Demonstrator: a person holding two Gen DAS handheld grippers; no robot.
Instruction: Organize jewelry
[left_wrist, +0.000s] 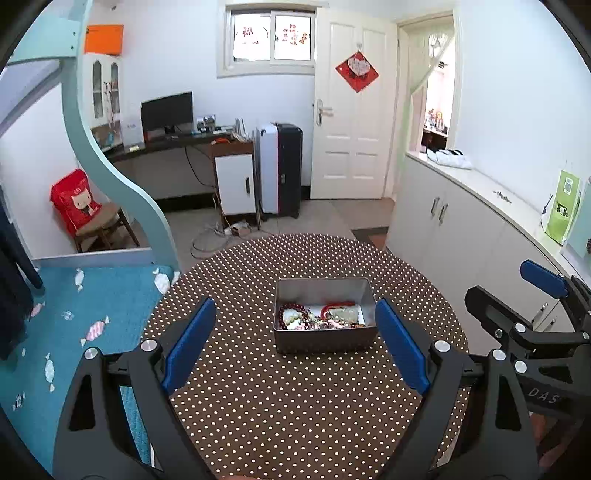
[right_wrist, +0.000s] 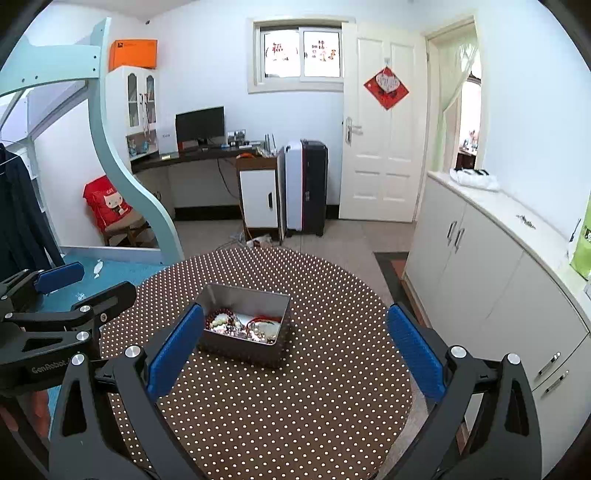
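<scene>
The left gripper (left_wrist: 295, 345) and the right gripper (right_wrist: 295, 354) were held spread wide above the dotted table (left_wrist: 295, 417), nothing gripped by either. Just ahead of the left fingers, and ahead-left of the right ones, a metal tin (left_wrist: 324, 343) was set, with beaded jewelry (left_wrist: 321, 316) heaped inside it.

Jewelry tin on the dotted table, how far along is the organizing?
Barely started, it seems. The bracelets and beads lie heaped together in the metal tin on the dotted table; nothing is laid out beside it. Nothing is in hand: the left claw and right claw hover open, empty. All the sorting remains.
</scene>
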